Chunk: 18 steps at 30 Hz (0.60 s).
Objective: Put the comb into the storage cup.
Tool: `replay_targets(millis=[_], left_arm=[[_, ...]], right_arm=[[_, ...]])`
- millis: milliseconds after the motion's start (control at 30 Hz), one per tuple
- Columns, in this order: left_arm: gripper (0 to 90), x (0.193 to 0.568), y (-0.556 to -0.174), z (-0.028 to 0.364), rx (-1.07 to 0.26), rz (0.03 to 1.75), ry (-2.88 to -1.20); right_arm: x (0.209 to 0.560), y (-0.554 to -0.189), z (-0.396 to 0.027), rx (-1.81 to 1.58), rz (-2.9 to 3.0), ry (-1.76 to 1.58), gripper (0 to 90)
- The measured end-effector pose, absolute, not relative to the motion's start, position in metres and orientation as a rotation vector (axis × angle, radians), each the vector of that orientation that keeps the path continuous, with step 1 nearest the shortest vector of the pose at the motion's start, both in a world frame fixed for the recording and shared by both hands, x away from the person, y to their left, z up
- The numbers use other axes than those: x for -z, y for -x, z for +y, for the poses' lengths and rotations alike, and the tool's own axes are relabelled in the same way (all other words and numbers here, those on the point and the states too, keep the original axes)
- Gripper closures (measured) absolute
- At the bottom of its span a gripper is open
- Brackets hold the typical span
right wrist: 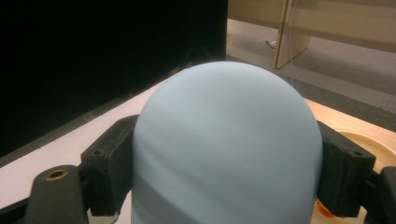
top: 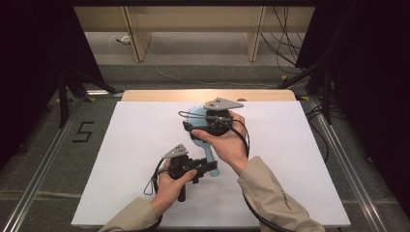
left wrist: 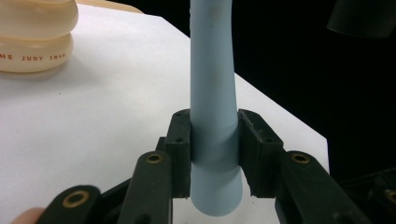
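The pale blue plastic hairbrush is held over the white desk by 2 claws — left claw clamped on its handle, right claw spread around its head. Next move, likely, needs 1 claw to release.

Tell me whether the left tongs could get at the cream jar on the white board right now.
Probably not yet. The left tongs are shut on the blue brush's handle, while the right tongs clasp its head. The cream jar stands apart on the white board, unobstructed, once they release.
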<state>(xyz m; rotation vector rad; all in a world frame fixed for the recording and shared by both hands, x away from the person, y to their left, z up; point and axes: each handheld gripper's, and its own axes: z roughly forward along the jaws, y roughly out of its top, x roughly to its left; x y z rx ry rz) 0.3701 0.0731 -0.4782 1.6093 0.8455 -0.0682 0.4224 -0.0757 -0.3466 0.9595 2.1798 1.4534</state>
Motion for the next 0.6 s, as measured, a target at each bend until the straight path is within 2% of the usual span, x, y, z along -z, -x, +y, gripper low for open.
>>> replay_targets(millis=[367, 533, 600], left_arm=[[64.3, 0.4752, -0.3692, 0.0726, 0.030, 0.834, -1.631], [49.1, 0.4708, -0.3674, 0.0719, 0.003, 0.835, -1.643], [40.1, 0.4692, -0.3667, 0.0716, -0.023, 0.842, -1.657]], right_arm=[[0.3446, -0.4211, -0.0773, -1.464, 2.162, -0.980, 20.5], [0.3438, -0.4214, -0.0793, -1.484, 2.142, -0.994, 20.6], [0.3433, -0.4216, -0.0802, -1.488, 2.136, -1.000, 20.6]])
